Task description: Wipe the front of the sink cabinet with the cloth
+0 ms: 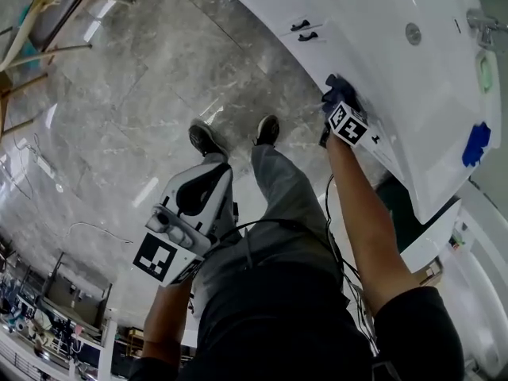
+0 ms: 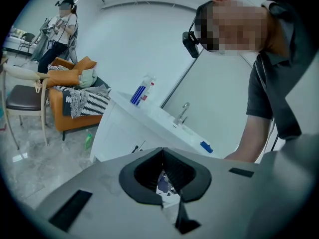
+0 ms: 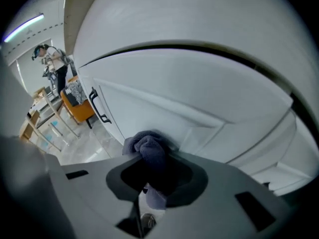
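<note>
Sink cabinet [image 1: 341, 46]: white front, door handles [image 1: 302, 31] on it, worktop [image 1: 444, 70] above.

Step in hand, my read: wiping stroke on front.

Right claw [image 1: 336, 111] clamped on bunched dark cloth [image 1: 335, 92]. Cloth pressed on door panel, right of handles, below worktop edge.

Left claw [image 1: 198, 197] closed, empty, over floor [image 1: 159, 78], well apart from cabinet.

Next calls for firm pressure and flat sweep across panel toward handles.

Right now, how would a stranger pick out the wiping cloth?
Find the white sink cabinet. The right gripper presses a bunched grey-blue cloth against its front. Unlike the bright blue item lying on top, it is duller and clamped.
</note>
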### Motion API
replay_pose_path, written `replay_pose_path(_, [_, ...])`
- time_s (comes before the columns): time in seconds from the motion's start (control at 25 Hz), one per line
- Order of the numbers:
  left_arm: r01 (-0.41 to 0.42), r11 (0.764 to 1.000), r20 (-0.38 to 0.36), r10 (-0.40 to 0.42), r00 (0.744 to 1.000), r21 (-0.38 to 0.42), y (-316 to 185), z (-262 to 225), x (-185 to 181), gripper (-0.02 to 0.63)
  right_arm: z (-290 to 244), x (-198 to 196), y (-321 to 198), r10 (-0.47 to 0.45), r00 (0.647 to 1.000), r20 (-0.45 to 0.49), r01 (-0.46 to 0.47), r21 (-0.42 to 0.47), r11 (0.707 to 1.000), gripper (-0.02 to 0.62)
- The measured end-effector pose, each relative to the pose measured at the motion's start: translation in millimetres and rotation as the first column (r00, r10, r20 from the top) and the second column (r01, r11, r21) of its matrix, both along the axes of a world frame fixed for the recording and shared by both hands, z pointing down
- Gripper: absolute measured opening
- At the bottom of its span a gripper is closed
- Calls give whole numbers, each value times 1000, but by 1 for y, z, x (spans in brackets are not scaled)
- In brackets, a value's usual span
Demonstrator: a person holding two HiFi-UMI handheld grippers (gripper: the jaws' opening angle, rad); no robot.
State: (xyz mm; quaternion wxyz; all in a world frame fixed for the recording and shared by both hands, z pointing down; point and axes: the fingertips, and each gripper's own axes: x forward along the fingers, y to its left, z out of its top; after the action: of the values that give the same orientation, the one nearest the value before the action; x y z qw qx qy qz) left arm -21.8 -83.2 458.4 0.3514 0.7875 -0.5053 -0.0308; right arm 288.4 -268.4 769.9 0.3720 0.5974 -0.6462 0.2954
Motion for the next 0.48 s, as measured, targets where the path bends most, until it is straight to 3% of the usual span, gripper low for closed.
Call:
replay_pose_path(0.16, [-37,998,-13,36,999,-41,11,24,2,5,28,-26,-15,92,994,64,-91,-18,996,69])
replay_pose_path(0.36, [-70,992,-3,70,998,-101,28,54,-11,5,60,-105,-55,65,973,220,-55,-51,997,69])
replay_pose_path(0.48, [-64,990,5,65,998,-122,34,70,-20,5,67,-118,-63,110,953,284,-98,-55,994,69])
